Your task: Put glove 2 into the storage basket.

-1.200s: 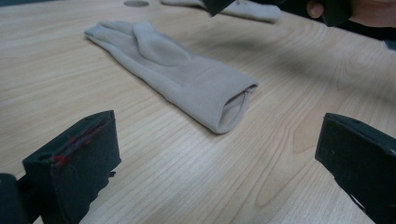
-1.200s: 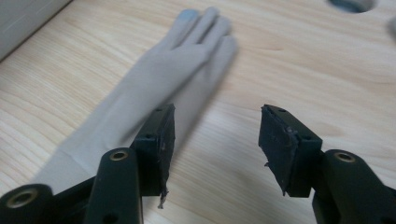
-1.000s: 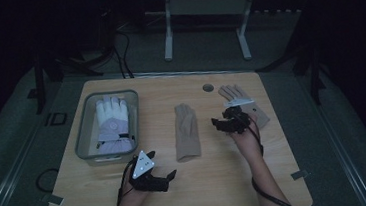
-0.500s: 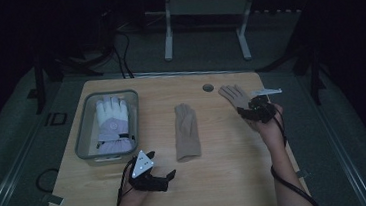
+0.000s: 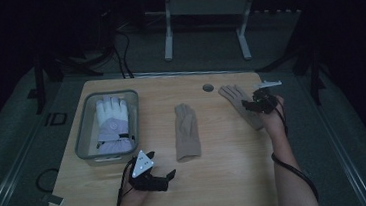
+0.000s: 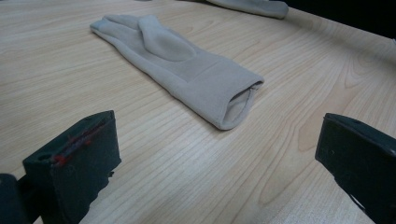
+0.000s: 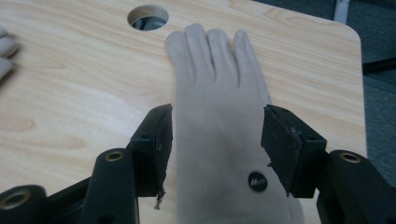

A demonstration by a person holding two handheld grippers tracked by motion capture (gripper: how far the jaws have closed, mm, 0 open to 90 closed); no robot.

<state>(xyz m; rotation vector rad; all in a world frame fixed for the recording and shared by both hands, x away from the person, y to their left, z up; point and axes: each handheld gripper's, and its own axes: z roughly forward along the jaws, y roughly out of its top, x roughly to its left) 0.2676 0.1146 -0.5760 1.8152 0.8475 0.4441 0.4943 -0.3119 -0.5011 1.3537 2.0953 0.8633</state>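
A beige glove (image 5: 187, 130) lies flat mid-table, fingers pointing away; in the left gripper view that glove (image 6: 187, 70) shows its open cuff toward me. A matching beige glove (image 5: 231, 96) lies at the far right, near a round hole (image 5: 208, 87) in the tabletop. My right gripper (image 5: 256, 104) hovers over its palm end. In the right gripper view, my right gripper (image 7: 215, 140) stands open, one jaw on each side of this glove (image 7: 215, 79). My left gripper (image 5: 155, 178) rests near the front edge, and my left gripper (image 6: 219, 149) is open and empty.
A grey tray (image 5: 82, 129) at the left holds a white and lilac padded glove (image 5: 112, 121). The wooden table (image 5: 228, 179) has rounded corners and dark floor around it. A cable trails from each gripper along the forearms.
My right gripper has moved right and slightly farther away, from the glove's near left side to over its palm. The left gripper and the middle glove have stayed put.
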